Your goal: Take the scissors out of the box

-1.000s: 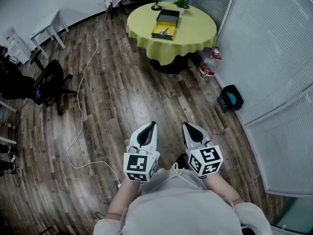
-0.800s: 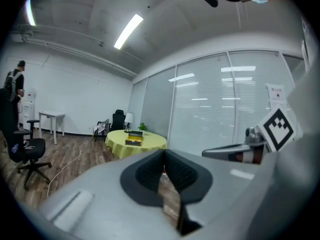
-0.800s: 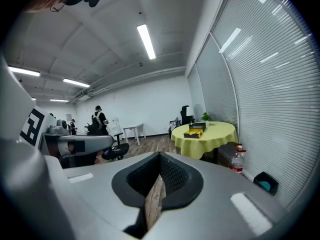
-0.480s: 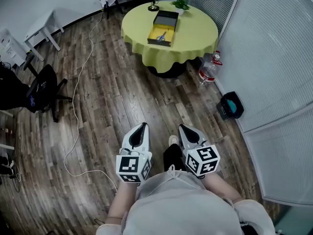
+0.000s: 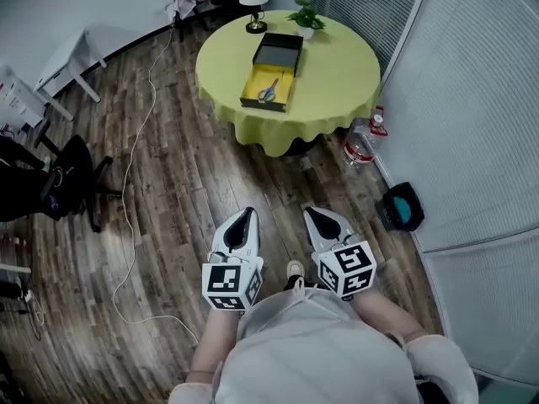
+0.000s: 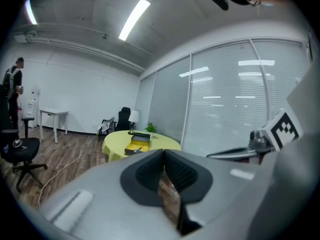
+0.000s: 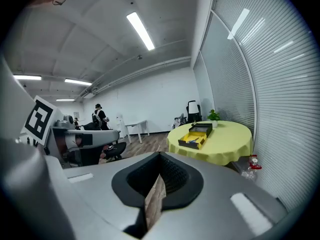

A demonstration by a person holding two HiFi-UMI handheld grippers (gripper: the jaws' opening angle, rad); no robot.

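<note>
Left gripper [image 5: 247,212] and right gripper [image 5: 310,211] are held clenched, empty, over open floor [image 5: 194,183]. Scissors [image 5: 268,92] are seen inside the box [image 5: 263,106] on the round table [image 5: 337,74] ahead; a bottle [image 5: 360,146] is set near its right edge.

Head view looks steeply down; both gripper views face the far table [image 5: 337,66]

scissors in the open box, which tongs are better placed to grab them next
Left, only slightly. The left tongs and right tongs are both shut, side by side, well short of the table; the scissors in the box line up nearer the left.
</note>
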